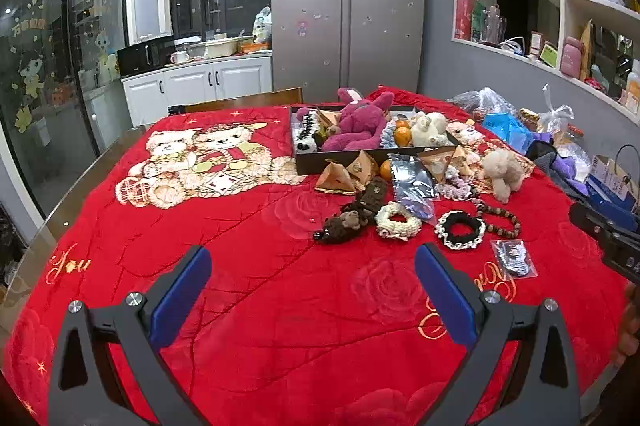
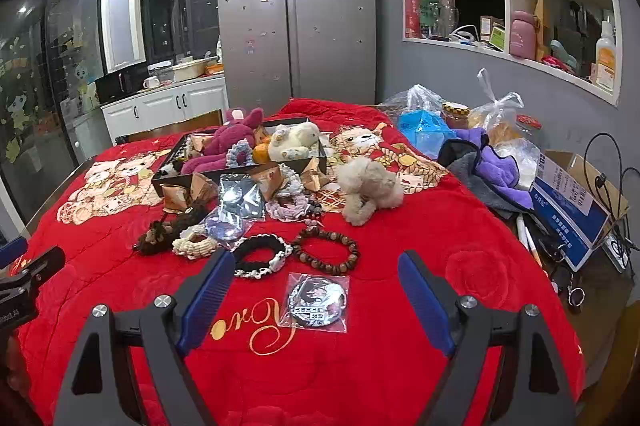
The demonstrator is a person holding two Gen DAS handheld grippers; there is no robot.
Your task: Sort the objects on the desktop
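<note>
A dark tray [image 1: 320, 159] [image 2: 176, 177] at the back of the red blanket holds a magenta plush [image 1: 356, 124], oranges and a cream plush [image 2: 294, 140]. In front lie paper pouches, a brown plush [image 2: 164, 232], a cream scrunchie [image 1: 398, 220], a black-and-white scrunchie [image 2: 262, 255], a wooden bead bracelet [image 2: 326, 250], a beige dog plush [image 2: 368, 188] and a bagged badge [image 2: 316, 302]. My left gripper [image 1: 314, 268] is open and empty above bare blanket. My right gripper [image 2: 316, 274] is open and empty, just above the badge.
Plastic bags, a blue box [image 2: 424, 130], purple cloth [image 2: 500, 170] and a carton [image 2: 572, 202] with cables crowd the table's right side. A fridge [image 2: 296, 14] and kitchen counter stand behind. A chair back [image 1: 244, 102] shows at the far edge.
</note>
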